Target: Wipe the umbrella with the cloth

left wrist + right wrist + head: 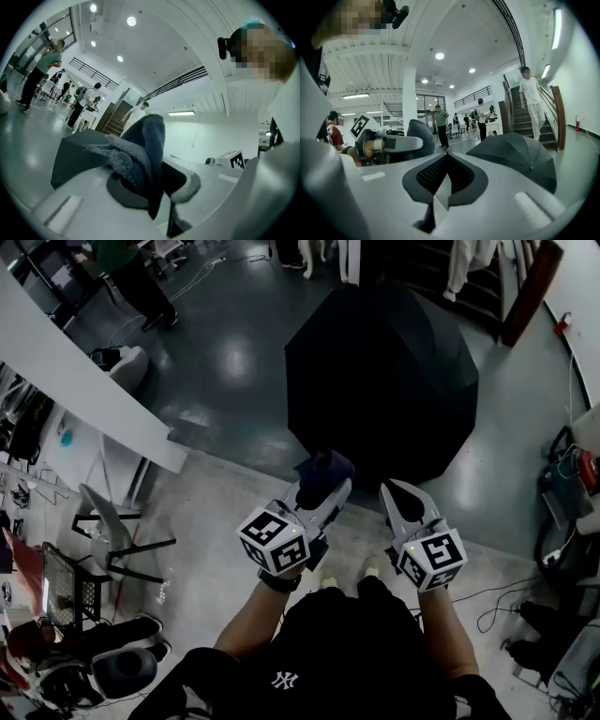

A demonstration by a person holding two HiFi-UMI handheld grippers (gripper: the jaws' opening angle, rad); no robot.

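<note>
A black umbrella [384, 381] stands open on the dark floor ahead of me, canopy up. My left gripper [323, 486] is shut on a dark blue cloth [323, 468], held just short of the canopy's near edge. In the left gripper view the bunched cloth [140, 150] fills the jaws, with the umbrella [75, 154] behind it at left. My right gripper [392, 488] hangs beside it, shut with nothing between its fingers. In the right gripper view the umbrella [520, 154] lies ahead to the right, and the cloth [419, 136] shows at left.
A long white partition [75, 371] runs along the left, with a folding chair [112, 531] and bags below it. Cables and gear [562, 484] lie at the right. A person [531, 103] stands on the staircase beyond the umbrella; several other people are farther back.
</note>
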